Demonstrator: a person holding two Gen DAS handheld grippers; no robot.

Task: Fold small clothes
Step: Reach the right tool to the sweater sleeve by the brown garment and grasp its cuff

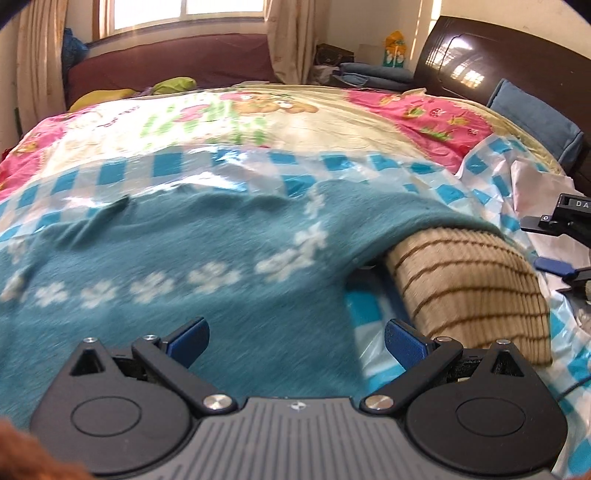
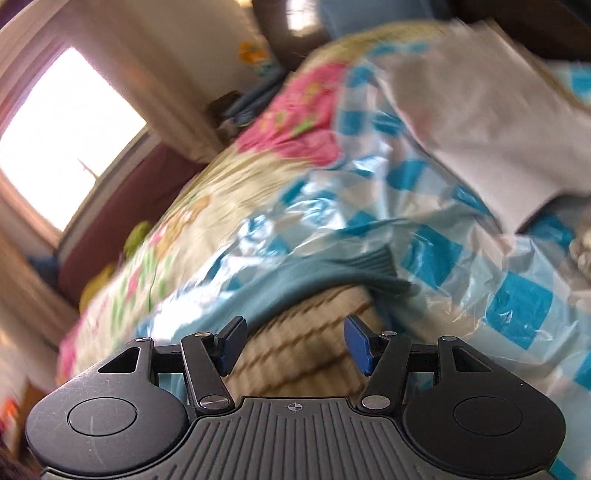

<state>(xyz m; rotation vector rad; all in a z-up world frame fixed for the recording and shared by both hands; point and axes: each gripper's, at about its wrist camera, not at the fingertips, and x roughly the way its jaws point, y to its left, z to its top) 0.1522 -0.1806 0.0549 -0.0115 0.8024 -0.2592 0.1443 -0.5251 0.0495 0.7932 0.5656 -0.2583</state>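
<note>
On the checked plastic sheet (image 1: pixel 236 173) lay the teal sweater (image 1: pixel 184 266), partly covering a striped beige garment (image 1: pixel 472 288) whose far end was hidden. Left gripper (image 1: pixel 295 343) and right gripper (image 2: pixel 293 345) hovered spread, empty; the right view was blurred.

Looking down close over a bed from each gripper, right view rolled, both sharing the teal sweater (image 1: pixel 177 258) and checkered plastic sheet (image 2: pixel 424 206).

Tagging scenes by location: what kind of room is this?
A bedroom, most likely in a home: a bed with a cartoon-print quilt, a dark wooden headboard with a blue pillow against it, and a curtained window behind.
</note>
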